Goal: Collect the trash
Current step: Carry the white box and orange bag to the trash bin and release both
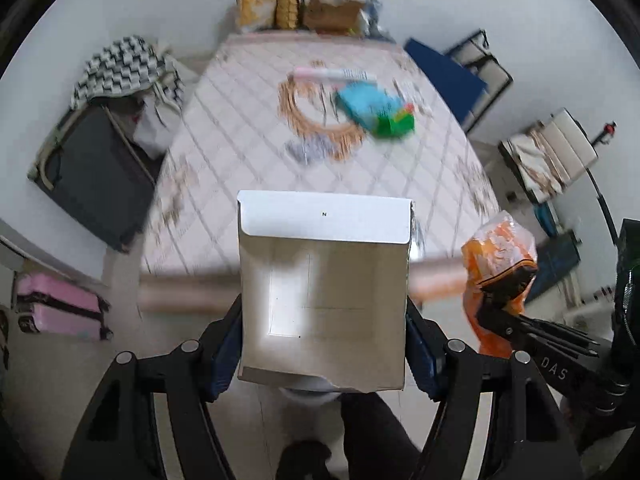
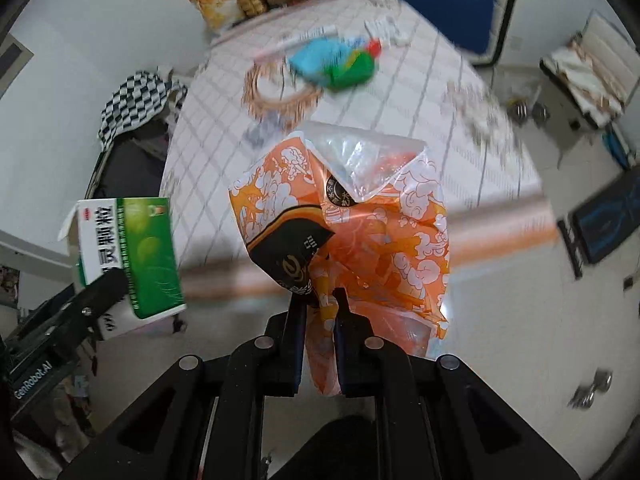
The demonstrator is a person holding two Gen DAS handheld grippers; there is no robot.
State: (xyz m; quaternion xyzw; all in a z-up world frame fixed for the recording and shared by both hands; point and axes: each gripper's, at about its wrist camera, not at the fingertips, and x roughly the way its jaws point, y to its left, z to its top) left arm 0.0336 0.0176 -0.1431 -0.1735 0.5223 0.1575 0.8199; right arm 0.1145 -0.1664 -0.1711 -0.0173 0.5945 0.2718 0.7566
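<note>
A: Jaws? 
B: Left gripper (image 1: 324, 344) clamps the empty box (image 1: 324, 292); right gripper (image 2: 320, 312) pinches the orange wrapper (image 2: 360, 220), both lifted off the table (image 1: 240, 140) for carrying. 
A: More trash? 
B: Blue-green packet (image 1: 376, 110) at one o'clock.

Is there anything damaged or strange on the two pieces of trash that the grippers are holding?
Yes. The box in the left gripper has its flap open and a torn near edge. The orange wrapper in the right gripper is crumpled, with its clear top torn open. Both look like used packaging.
</note>
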